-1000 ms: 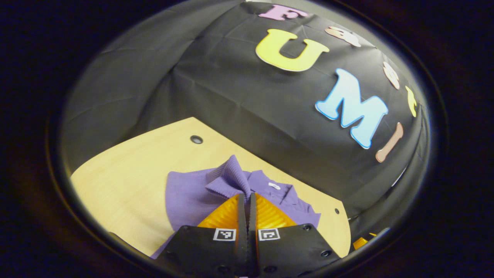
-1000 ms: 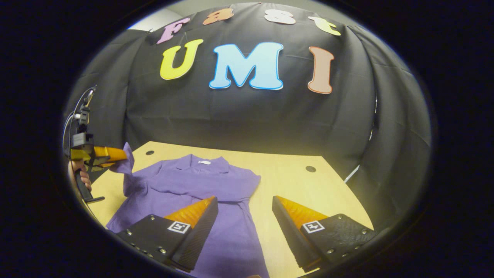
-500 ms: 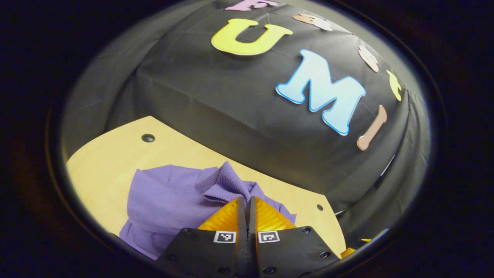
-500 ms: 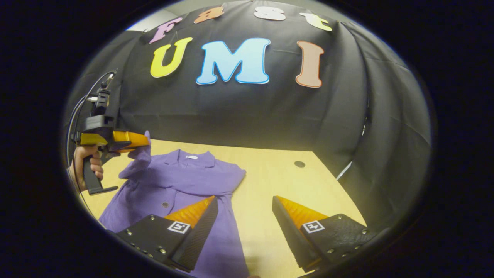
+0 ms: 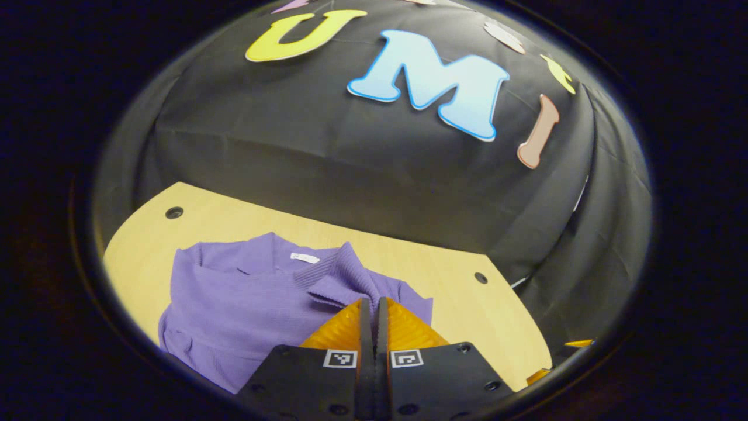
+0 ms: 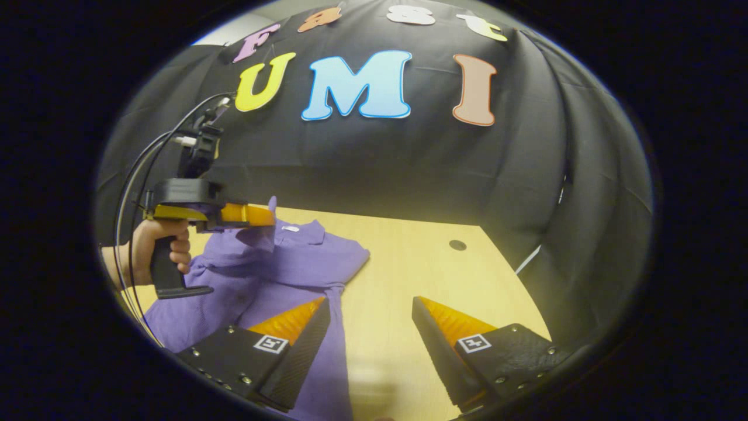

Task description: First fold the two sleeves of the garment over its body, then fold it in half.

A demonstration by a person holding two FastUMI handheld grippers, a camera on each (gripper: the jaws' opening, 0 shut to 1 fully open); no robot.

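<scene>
Two grippers are in my views. Nearest in the right gripper view, my right gripper has its fingers spread wide, holding nothing, above the wooden table beside the lower part of the purple collared shirt. Farther left in that view, a hand grips the handle of my left gripper, which is raised over the shirt. In the left gripper view, the left gripper is closed, pinching the ribbed sleeve cuff above the shirt body. The shirt lies collar toward the black cloth wall.
</scene>
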